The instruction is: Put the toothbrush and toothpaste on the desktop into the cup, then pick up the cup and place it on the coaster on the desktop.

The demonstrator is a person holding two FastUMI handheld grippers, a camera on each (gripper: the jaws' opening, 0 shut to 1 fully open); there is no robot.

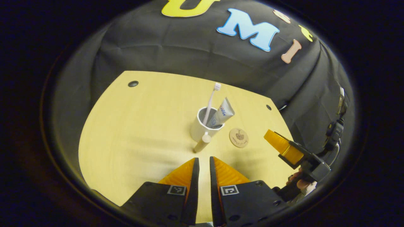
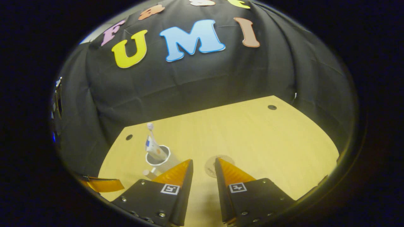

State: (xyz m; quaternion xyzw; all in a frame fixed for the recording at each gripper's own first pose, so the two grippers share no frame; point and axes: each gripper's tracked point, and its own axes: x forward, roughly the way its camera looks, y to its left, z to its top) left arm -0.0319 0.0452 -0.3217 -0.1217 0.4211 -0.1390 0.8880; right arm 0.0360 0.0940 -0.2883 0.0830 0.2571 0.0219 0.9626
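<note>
The left hand-held gripper [image 1: 204, 161] hangs nearest, just short of the cup [image 1: 202, 126], its fingers parted by a narrow gap and holding nothing. The white cup stands upright on the bench [image 1: 126, 132], its handle pointing toward that gripper, with the toothbrush [image 1: 211, 101] (bristles up) and the toothpaste [image 1: 222, 113] leaning inside it. The round coaster [image 1: 239, 137] lies bare just beside the cup. The right hand-held gripper [image 2: 203, 164] hovers near the cup over the coaster's near edge, slightly open and empty.
</note>
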